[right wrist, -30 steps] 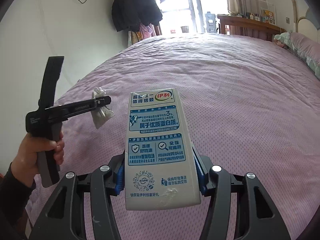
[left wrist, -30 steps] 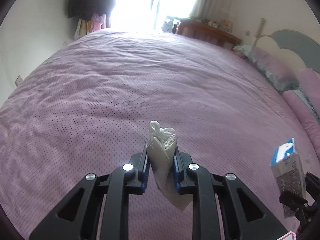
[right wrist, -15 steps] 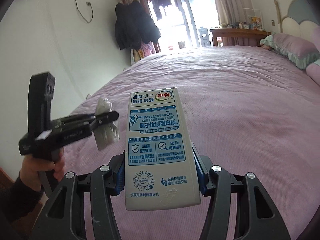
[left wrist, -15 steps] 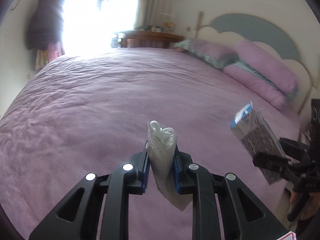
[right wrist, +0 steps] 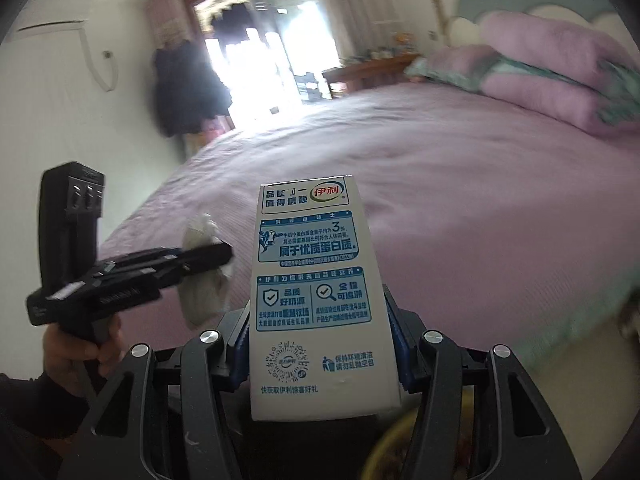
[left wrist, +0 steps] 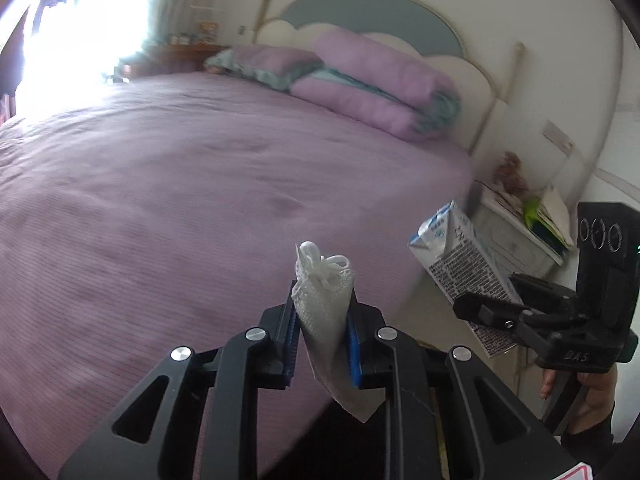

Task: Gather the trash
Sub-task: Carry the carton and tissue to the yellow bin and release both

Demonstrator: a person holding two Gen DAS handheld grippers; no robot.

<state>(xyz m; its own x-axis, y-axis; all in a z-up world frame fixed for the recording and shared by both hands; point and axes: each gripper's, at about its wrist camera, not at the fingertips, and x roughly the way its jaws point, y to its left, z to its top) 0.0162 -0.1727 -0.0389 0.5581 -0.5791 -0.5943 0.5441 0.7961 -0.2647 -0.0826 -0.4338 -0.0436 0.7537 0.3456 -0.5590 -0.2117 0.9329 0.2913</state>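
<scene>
My left gripper (left wrist: 322,340) is shut on a crumpled white tissue (left wrist: 324,300) whose twisted top sticks up above the blue pads. In the right wrist view that left gripper (right wrist: 208,264) hangs at the left with the tissue (right wrist: 202,292) in it, held by a hand. My right gripper (right wrist: 320,344) is shut on a white and blue milk carton (right wrist: 316,292), standing upright between the pads. The left wrist view shows the right gripper (left wrist: 484,312) at the right edge, holding the carton (left wrist: 460,272) tilted. Both grippers hang over the near edge of the purple bed (left wrist: 180,184).
Purple pillows (left wrist: 372,80) lie against the padded headboard (left wrist: 372,16). A white bedside table (left wrist: 516,236) with papers and a small toy stands right of the bed. A yellow-rimmed container (right wrist: 400,448) shows below the carton. Dark coats (right wrist: 188,88) hang by the bright window.
Both grippers have swung sideways along the bed with their loads still gripped. The headboard, pillows and bedside table have come into view, and the window has slid to the left.
</scene>
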